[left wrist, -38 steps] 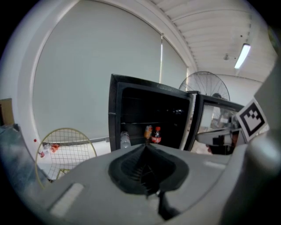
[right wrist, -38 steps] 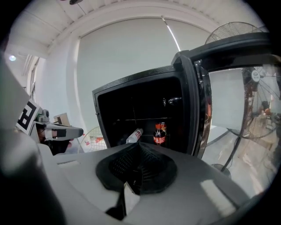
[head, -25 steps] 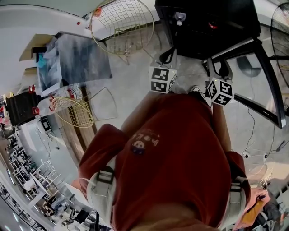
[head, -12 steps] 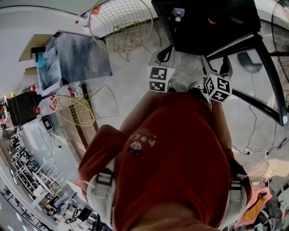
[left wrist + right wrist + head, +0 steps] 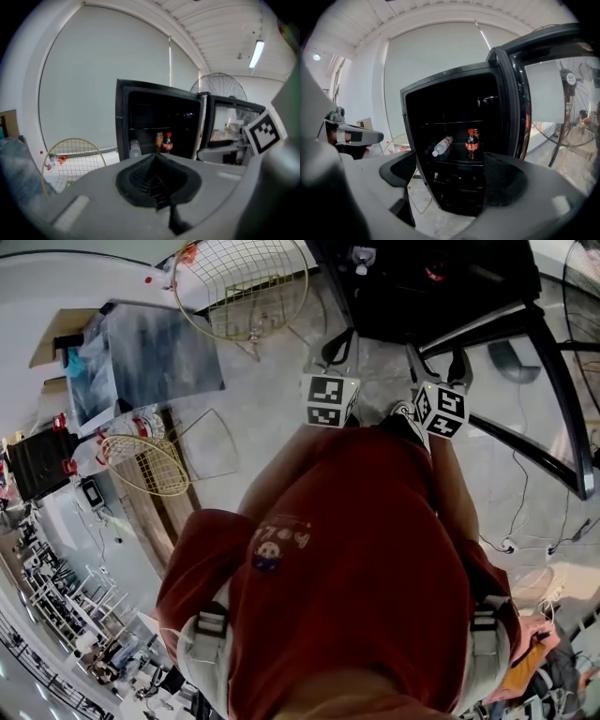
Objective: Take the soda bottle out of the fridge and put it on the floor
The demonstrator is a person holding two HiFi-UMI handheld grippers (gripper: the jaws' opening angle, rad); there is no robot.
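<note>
Pale concrete floor [image 5: 272, 409] runs up to a white wall, and against it stands a black fridge [image 5: 440, 79] with its door [image 5: 511, 93] swung wide to the right. A round wire frame [image 5: 244, 287] leans near the fridge's left side.

Both tools are held out toward the open fridge. The right gripper [image 5: 450, 180] has just been opening its jaws; they now stand wide apart with only air between the pads. The left gripper [image 5: 157, 180] has its jaws pressed together on nothing.

Inside, the soda bottle [image 5: 472, 144] stands upright on a middle shelf, red cap up, not yet taken out. A clear water bottle [image 5: 442, 146] leans on the same shelf to its left, near but apart.

From the right gripper the soda bottle lies straight ahead, a little above and slightly right of the gap between the jaws, and well apart from them. Its long axis is vertical while the jaws spread sideways, so a forward, slightly rising reach should bring a pad to each side of the bottle. The right gripper looks the better placed, being open and square to the shelf.
</note>
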